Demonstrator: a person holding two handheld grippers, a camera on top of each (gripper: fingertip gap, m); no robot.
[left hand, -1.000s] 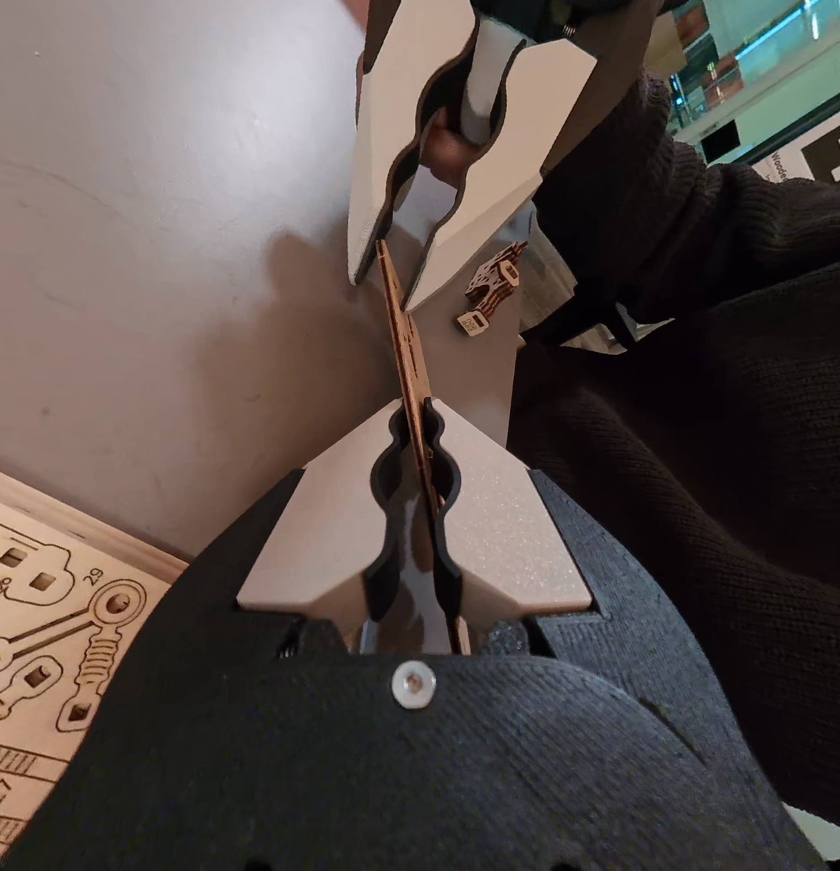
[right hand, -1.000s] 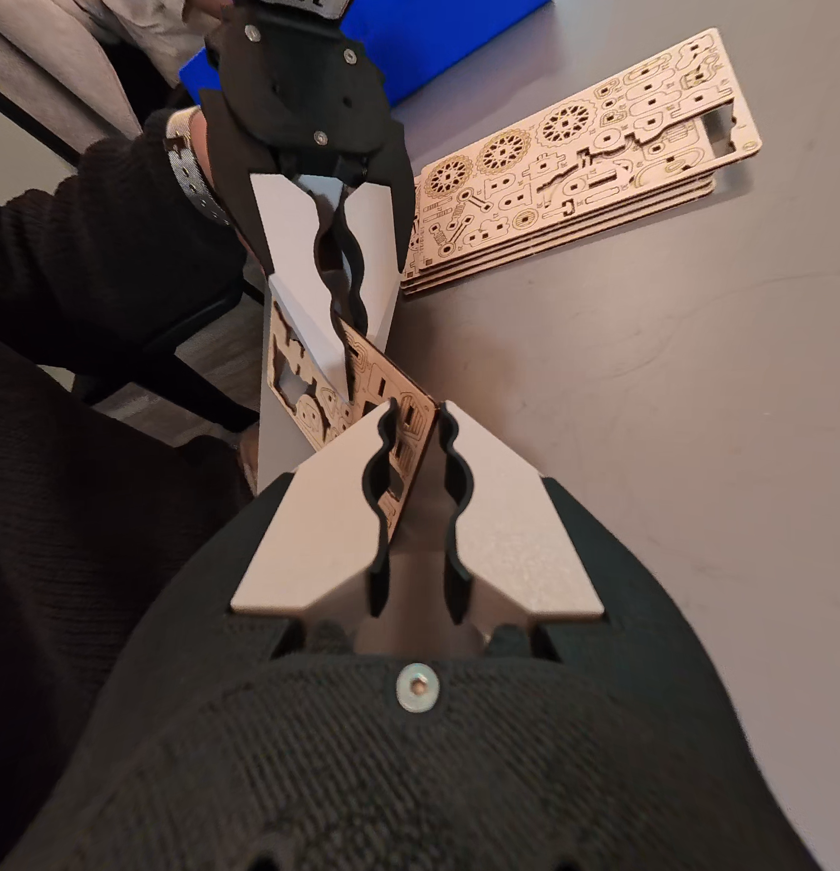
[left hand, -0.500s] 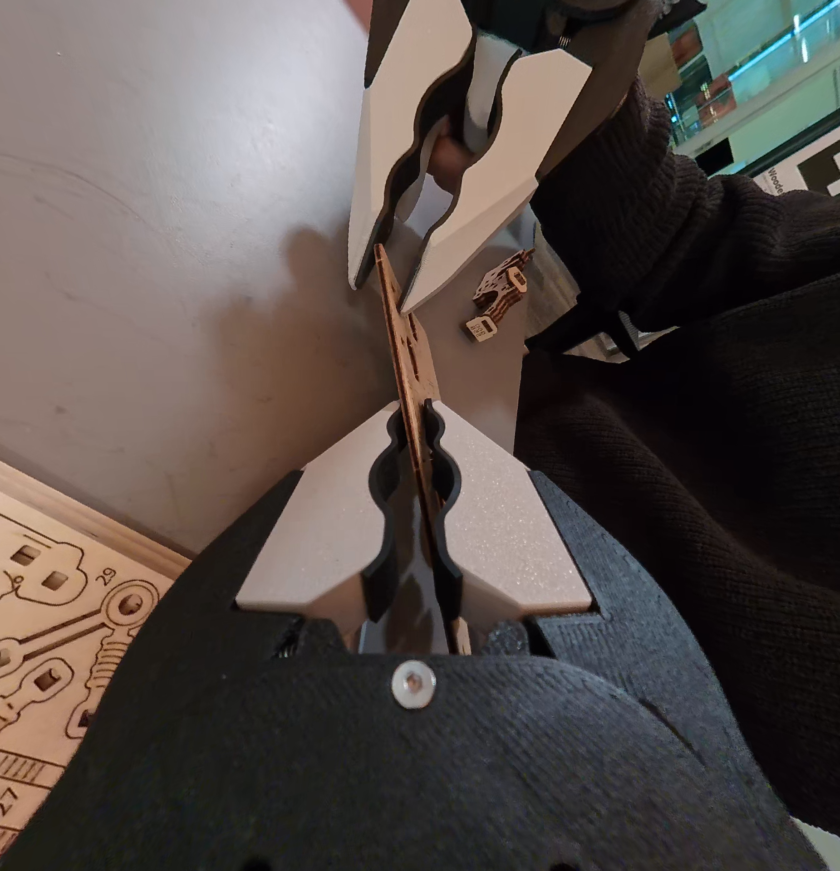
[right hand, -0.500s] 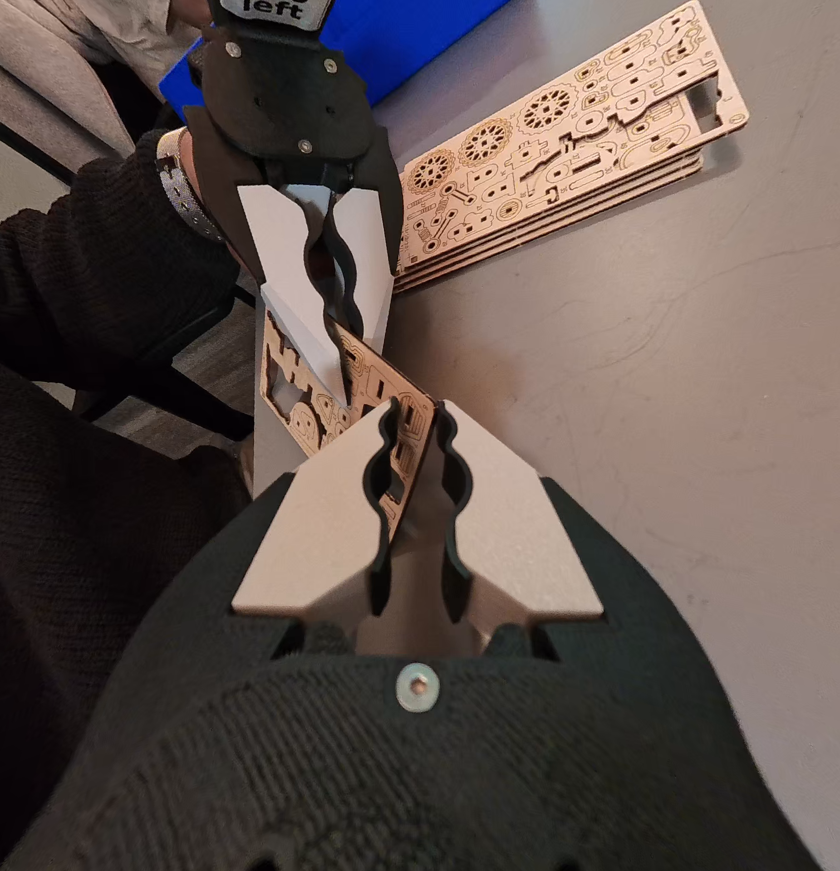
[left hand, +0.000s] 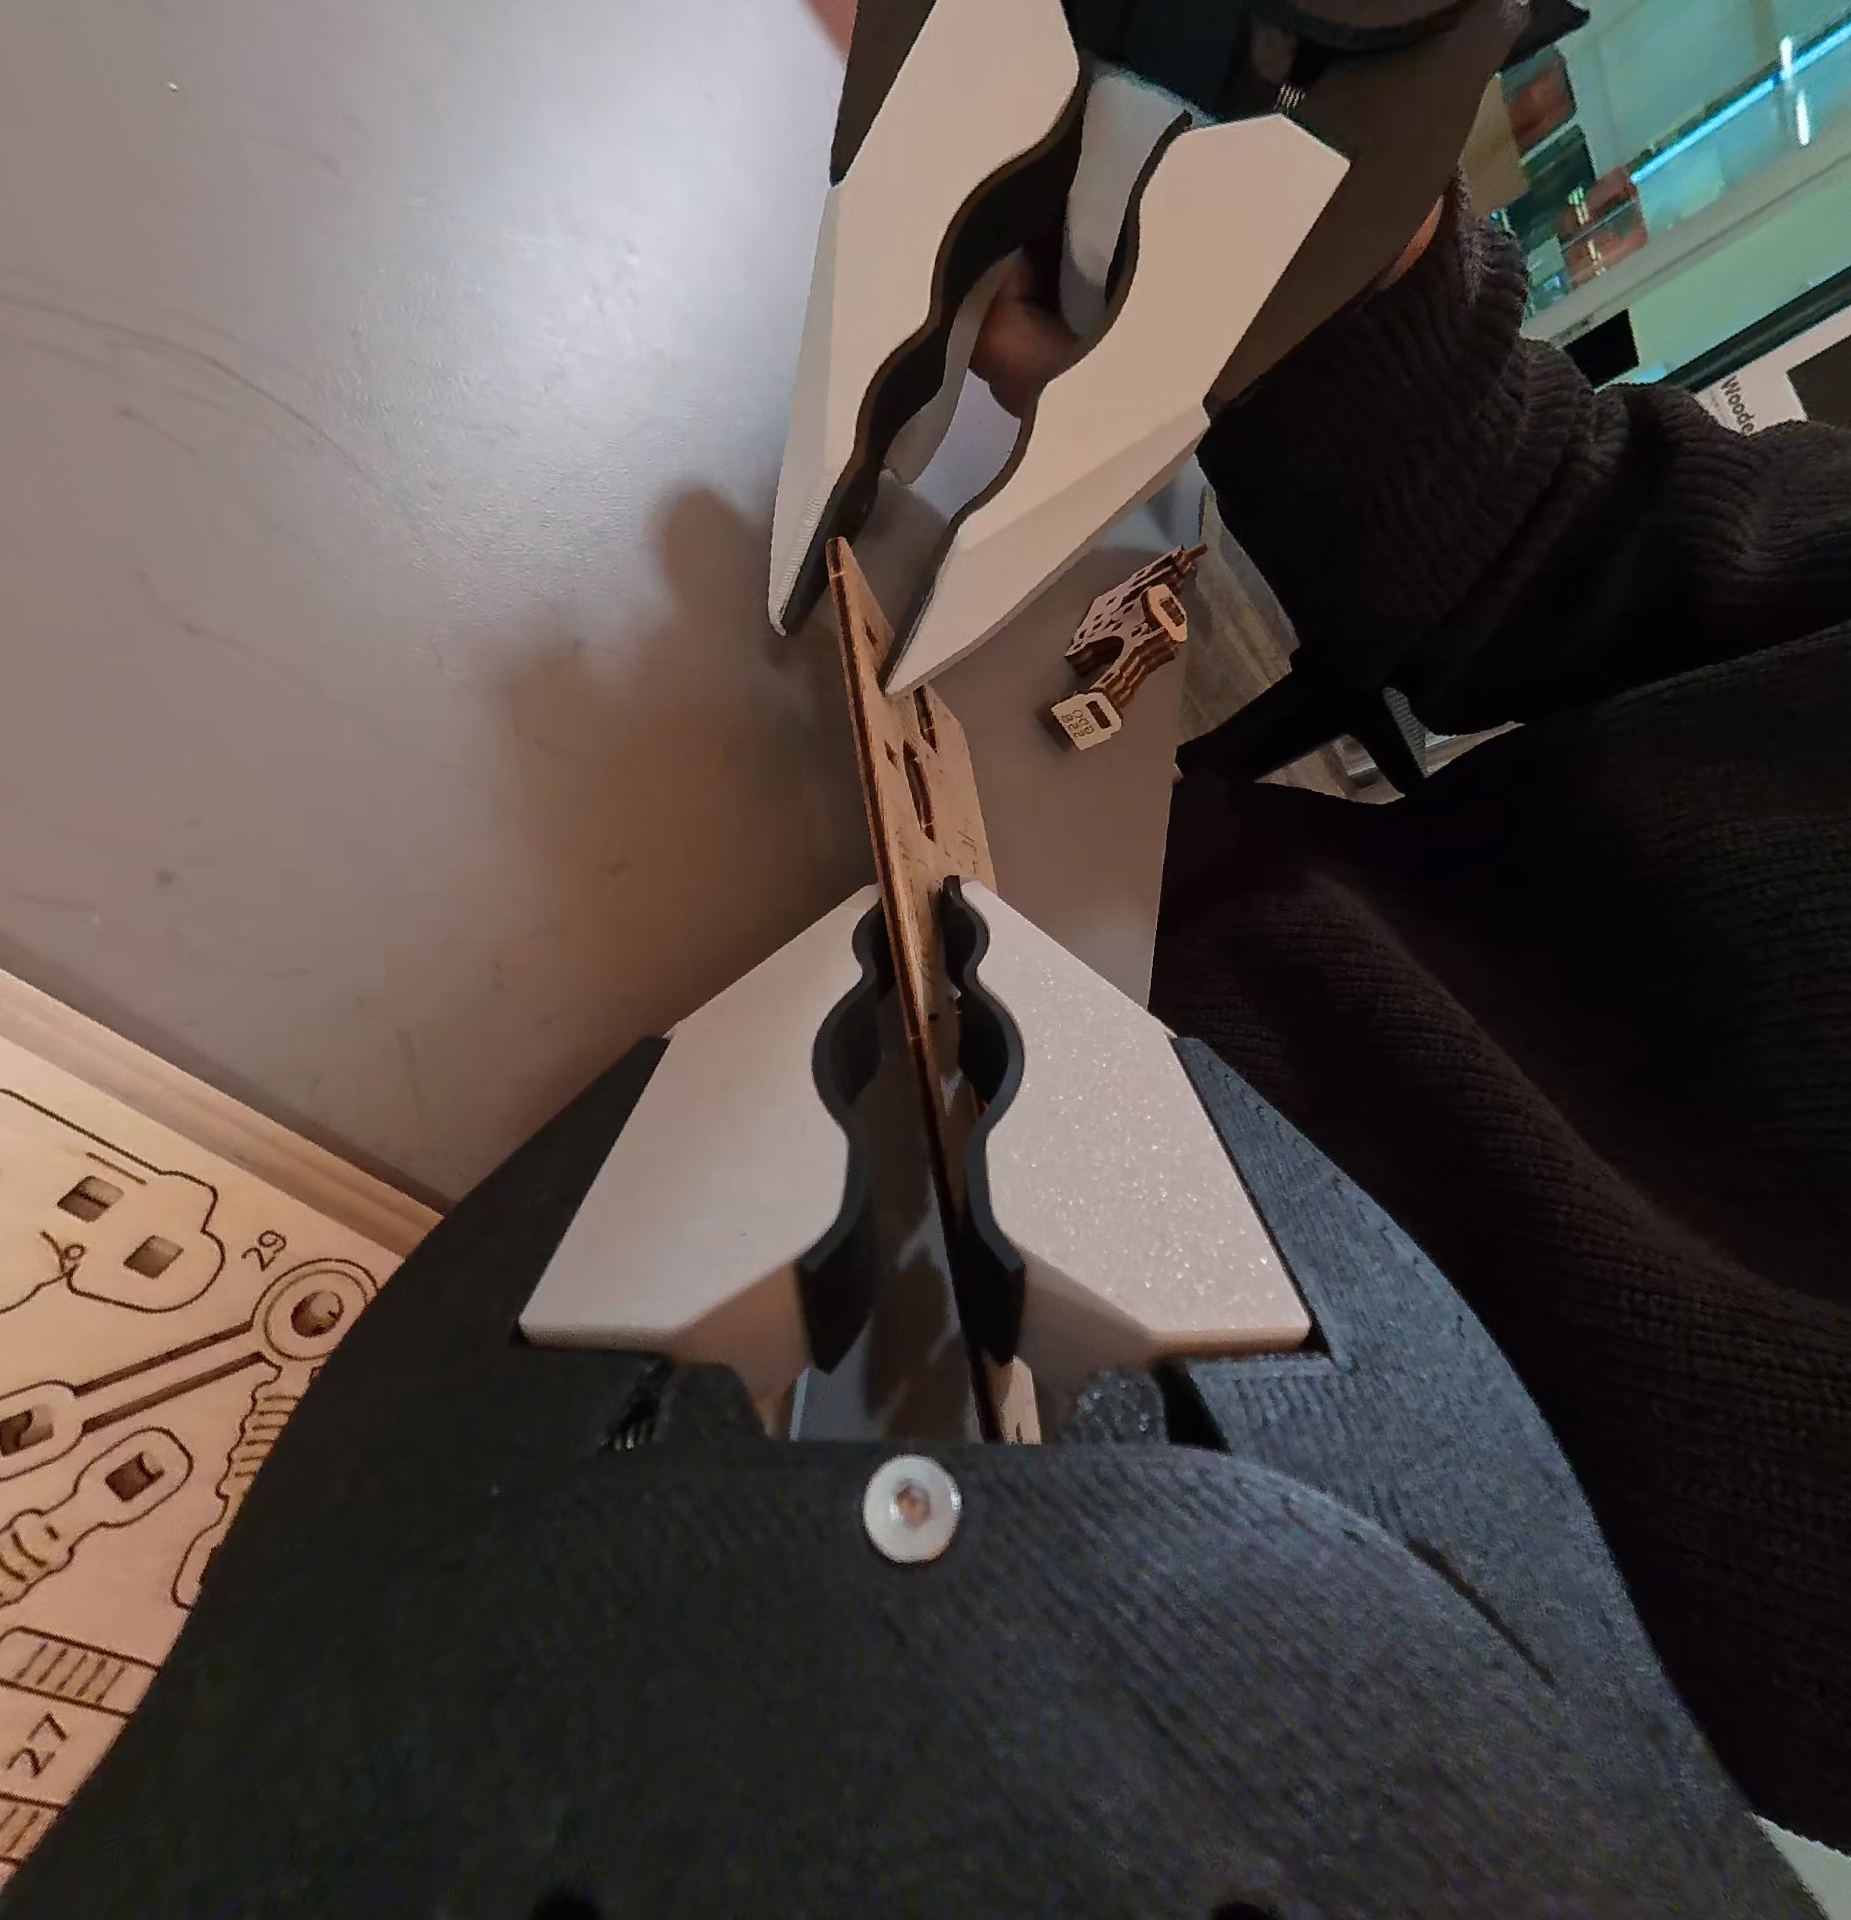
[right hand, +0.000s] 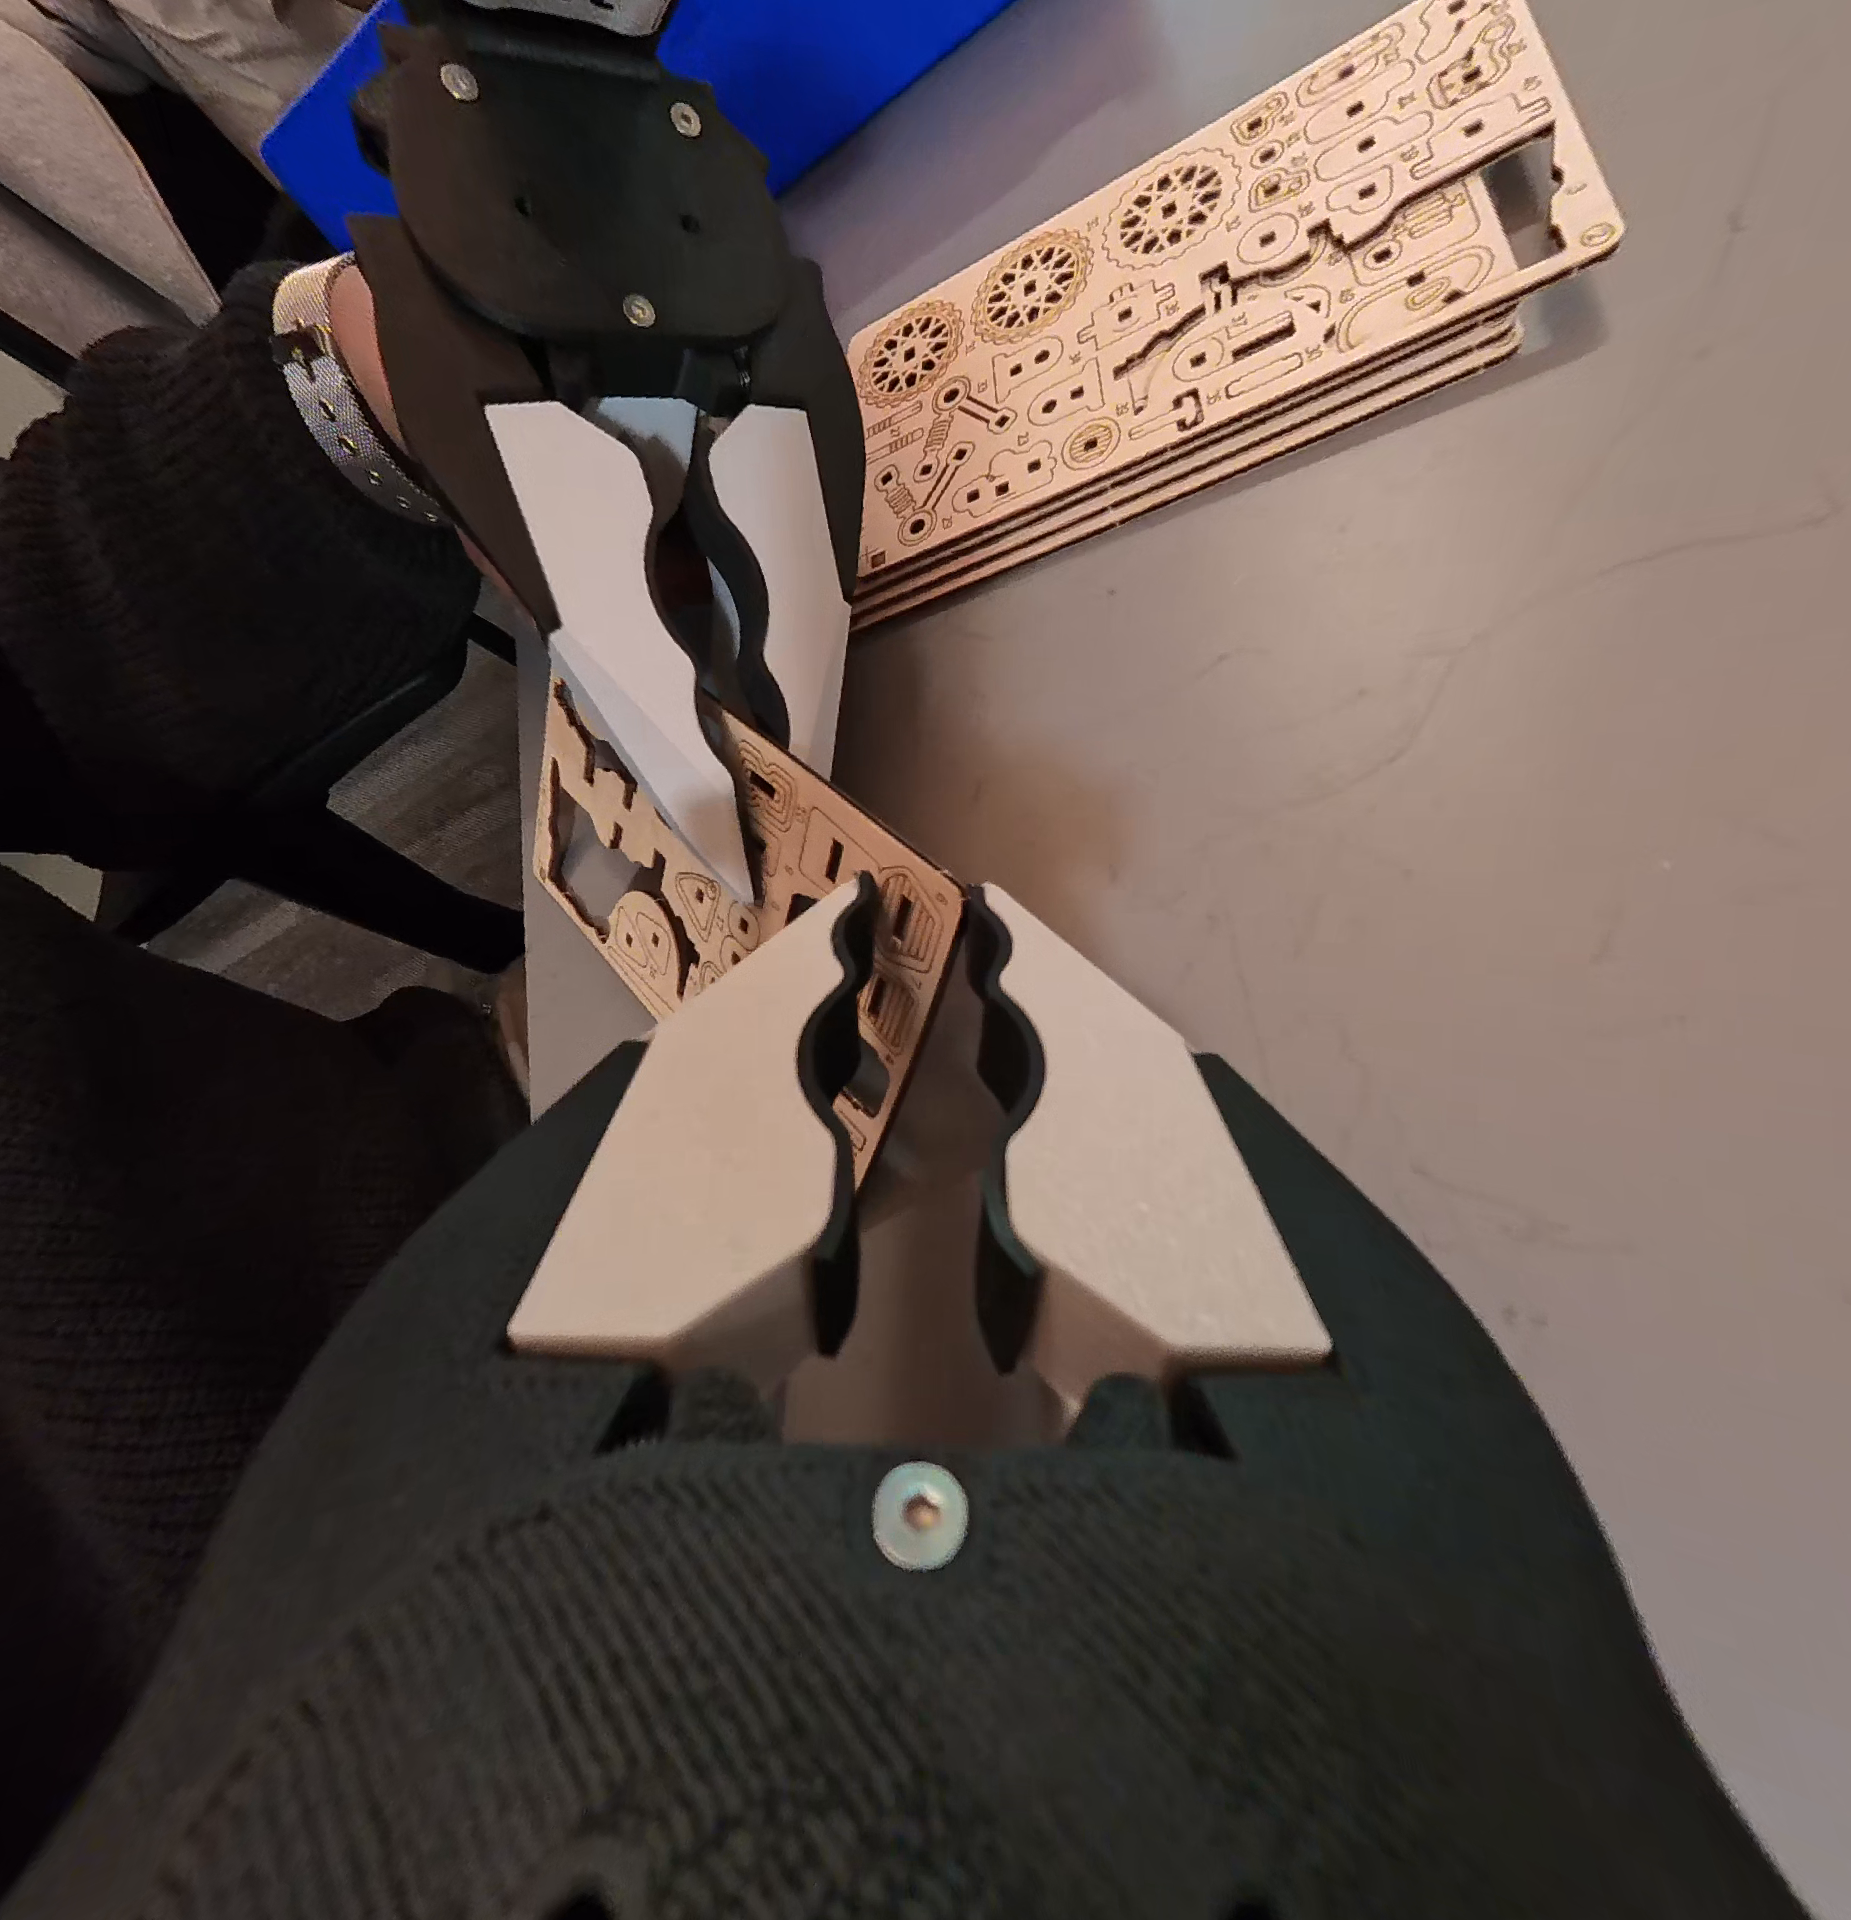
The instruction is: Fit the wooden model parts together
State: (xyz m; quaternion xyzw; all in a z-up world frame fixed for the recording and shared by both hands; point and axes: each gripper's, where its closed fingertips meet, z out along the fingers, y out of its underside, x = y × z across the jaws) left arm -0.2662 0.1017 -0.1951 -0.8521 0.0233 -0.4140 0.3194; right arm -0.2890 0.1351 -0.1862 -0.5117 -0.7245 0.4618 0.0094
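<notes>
Location: an indoor work area, likely an office or commercial building. Indicators: plain grey counter; grey carpet floor beside it; grey upholstered seat; glazed interior with lit storeys behind; blue folder at the counter edge.

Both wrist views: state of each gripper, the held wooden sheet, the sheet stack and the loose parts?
left gripper: jaws shut on the wooden sheet, edge-on between them.
right gripper: jaws part open, astride the sheet's far end; contact unclear.
wooden sheet: held off the table, several parts already punched out.
sheet stack: flat on the grey table, untouched.
small assembled piece: resting near the table edge, a loose part beside it.
</notes>
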